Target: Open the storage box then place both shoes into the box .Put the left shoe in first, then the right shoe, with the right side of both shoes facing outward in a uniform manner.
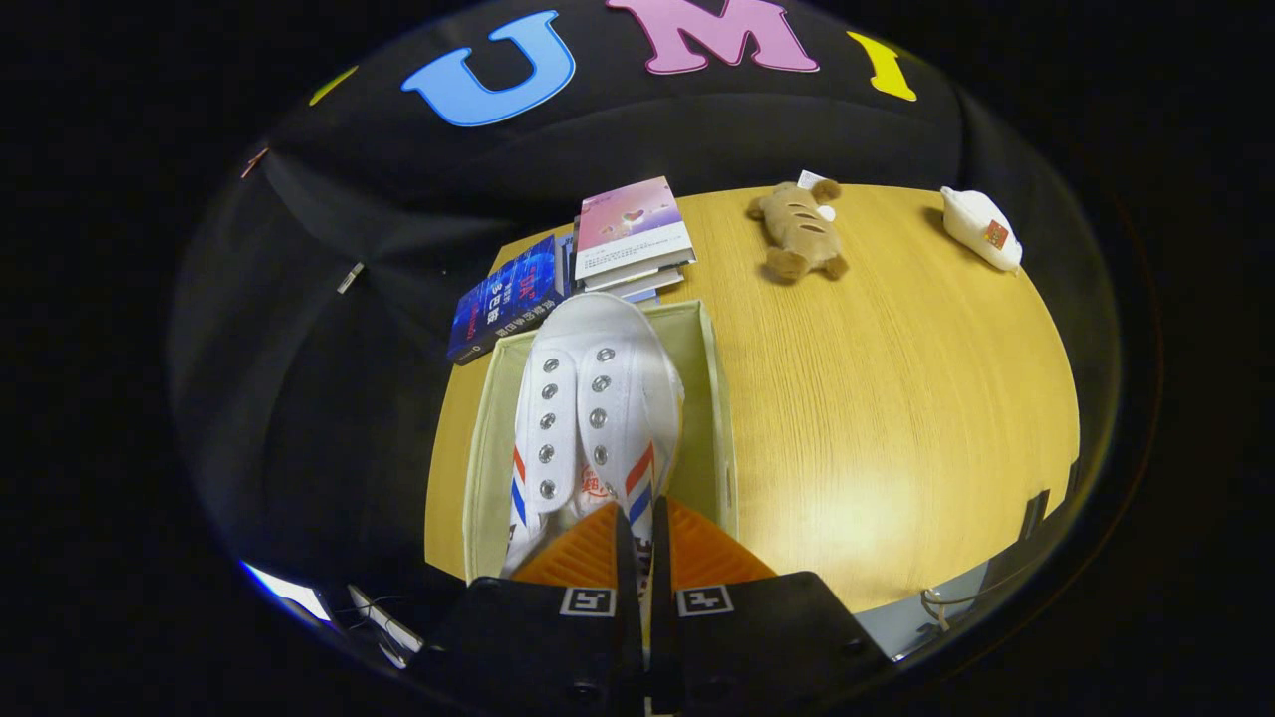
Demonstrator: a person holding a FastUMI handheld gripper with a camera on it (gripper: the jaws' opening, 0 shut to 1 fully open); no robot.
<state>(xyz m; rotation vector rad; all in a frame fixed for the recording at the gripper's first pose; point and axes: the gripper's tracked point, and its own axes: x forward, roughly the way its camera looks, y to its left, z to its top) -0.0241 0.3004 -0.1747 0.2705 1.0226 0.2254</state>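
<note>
A white canvas shoe (pixel 594 398) is seen from above, toe pointing away towards the far edge of the wooden tabletop (pixel 896 418). Two rows of metal eyelets are shown on its upper, no laces are seen, and red and blue diagonal stripes are carried on both sides near the heel. The shoe is held over the open storage box (pixel 712 398), a pale cream fabric box set near the tabletop's left edge. The heel end is pinched between the fingers of the gripper (pixel 642 543), which are closed to a thin gap. The box's bare inner walls are visible on both sides of the shoe.
</note>
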